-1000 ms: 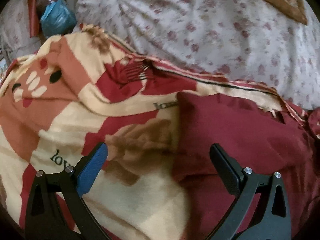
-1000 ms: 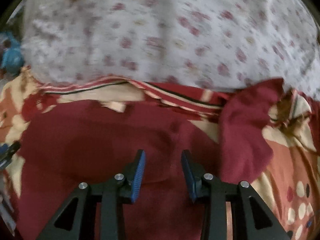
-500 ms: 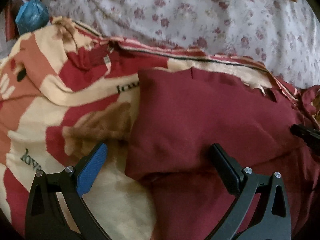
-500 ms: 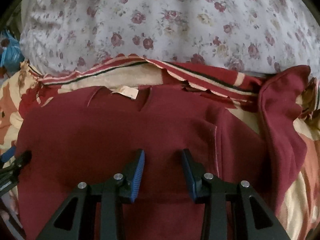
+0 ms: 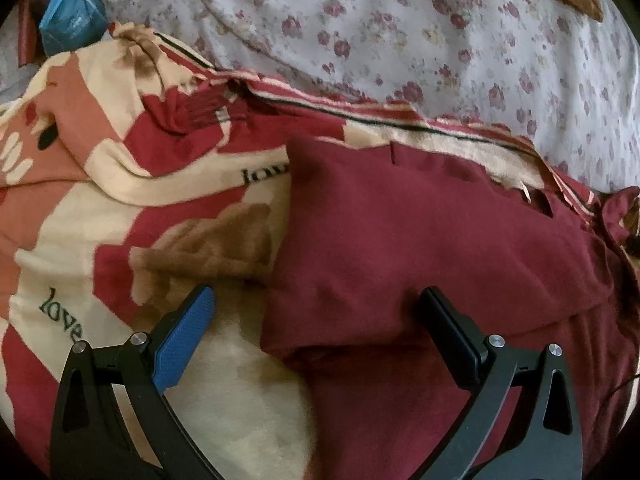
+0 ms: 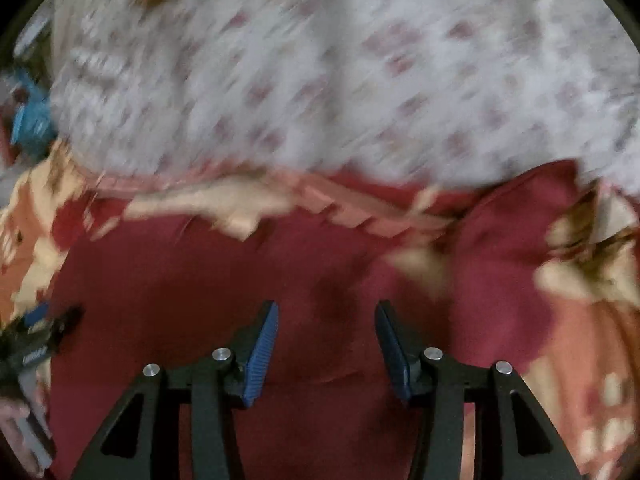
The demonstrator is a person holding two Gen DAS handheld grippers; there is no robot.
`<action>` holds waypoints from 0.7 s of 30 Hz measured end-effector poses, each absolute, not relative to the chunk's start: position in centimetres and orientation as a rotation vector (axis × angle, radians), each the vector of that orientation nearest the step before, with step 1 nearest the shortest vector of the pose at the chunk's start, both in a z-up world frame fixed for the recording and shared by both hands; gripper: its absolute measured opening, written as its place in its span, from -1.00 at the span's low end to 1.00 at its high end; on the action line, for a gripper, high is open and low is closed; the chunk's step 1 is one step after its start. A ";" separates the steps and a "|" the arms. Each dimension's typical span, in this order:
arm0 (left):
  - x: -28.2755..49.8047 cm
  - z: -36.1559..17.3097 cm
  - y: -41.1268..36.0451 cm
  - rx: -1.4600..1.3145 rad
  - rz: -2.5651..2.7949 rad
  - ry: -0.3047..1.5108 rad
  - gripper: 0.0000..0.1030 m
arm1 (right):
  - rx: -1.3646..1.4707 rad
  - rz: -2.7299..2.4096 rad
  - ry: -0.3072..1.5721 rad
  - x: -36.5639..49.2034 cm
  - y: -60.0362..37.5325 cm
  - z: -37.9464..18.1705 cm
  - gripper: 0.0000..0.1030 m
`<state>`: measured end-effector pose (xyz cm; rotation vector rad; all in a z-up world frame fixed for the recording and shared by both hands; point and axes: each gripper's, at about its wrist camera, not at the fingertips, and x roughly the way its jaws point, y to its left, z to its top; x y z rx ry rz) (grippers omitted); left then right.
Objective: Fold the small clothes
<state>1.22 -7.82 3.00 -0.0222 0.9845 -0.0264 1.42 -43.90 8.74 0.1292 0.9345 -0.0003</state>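
Beneath both claws, the maroon garment (image 5: 420, 240) lies on a patterned blanket (image 5: 120, 216); left gripper (image 5: 316, 316) gapes wide, right gripper (image 6: 326, 322) is opening, empty — the loose fold may spring back

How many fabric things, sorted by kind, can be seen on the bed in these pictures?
Dark red cloth garment: 1
Cream and red fleece blanket with "love" print: 1
White bedsheet with small red flowers: 1
Total: 3
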 end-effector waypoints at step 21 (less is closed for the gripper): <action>2.0 3.1 -7.3 -0.014 -0.018 0.981 0.99 | 0.566 -0.359 0.857 11.1 -64.0 4.8 0.08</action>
